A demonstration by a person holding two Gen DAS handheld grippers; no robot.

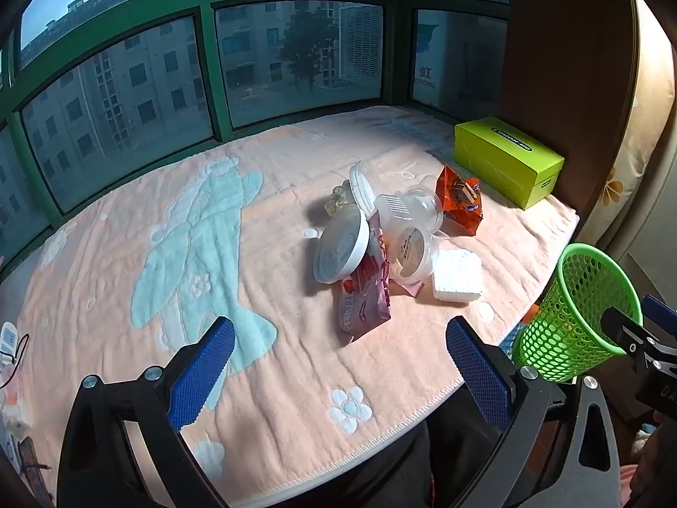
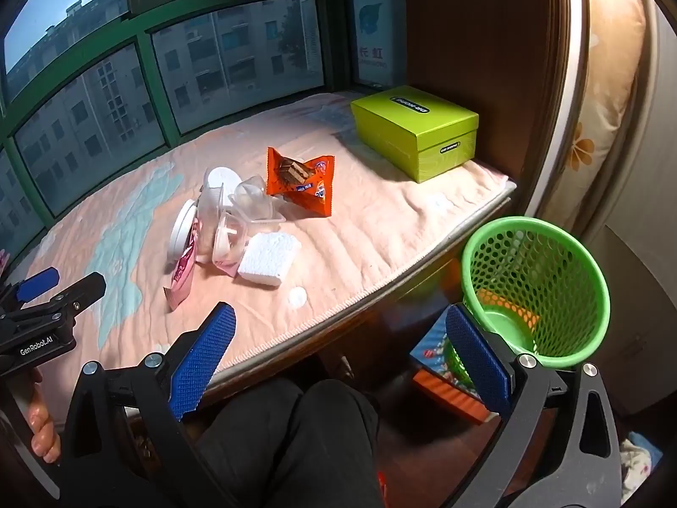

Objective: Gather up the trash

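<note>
A peach-pink towel blanket [image 1: 127, 279] with a pale blue figure and white flowers covers a raised platform set into a bay of green-framed windows [image 1: 207, 72], through which grey apartment blocks and a tree show. Dark wood panelling [image 2: 478, 42] closes the right end, and beyond it hangs a cream curtain [image 2: 592, 118] with orange flowers. A lime-green box [image 2: 416, 131] sits in the far right corner of the blanket. The trash lies heaped in the middle: a white round lid [image 1: 340, 247], clear plastic cups [image 1: 416, 207], a pink wrapper [image 1: 366, 300], an orange snack packet [image 2: 302, 180] just behind the cups, and a white foam block [image 2: 268, 260] at the near side of the pile. A green mesh basket [image 2: 537, 288] stands off the blanket's right edge, lower than the platform, with something orange in its bottom. The left gripper [image 1: 340, 372] hovers over the blanket's near part with its blue pads spread wide and nothing between them; the right gripper [image 2: 340, 368] is likewise spread and empty, over the platform's edge beside the basket. Dark trousered legs [image 2: 296, 436] fill the space below. A small yellowish piece behind the lid is too crumpled to identify, the cups overlap so their number is unclear, and the colourful objects under the basket are mostly hidden.
</note>
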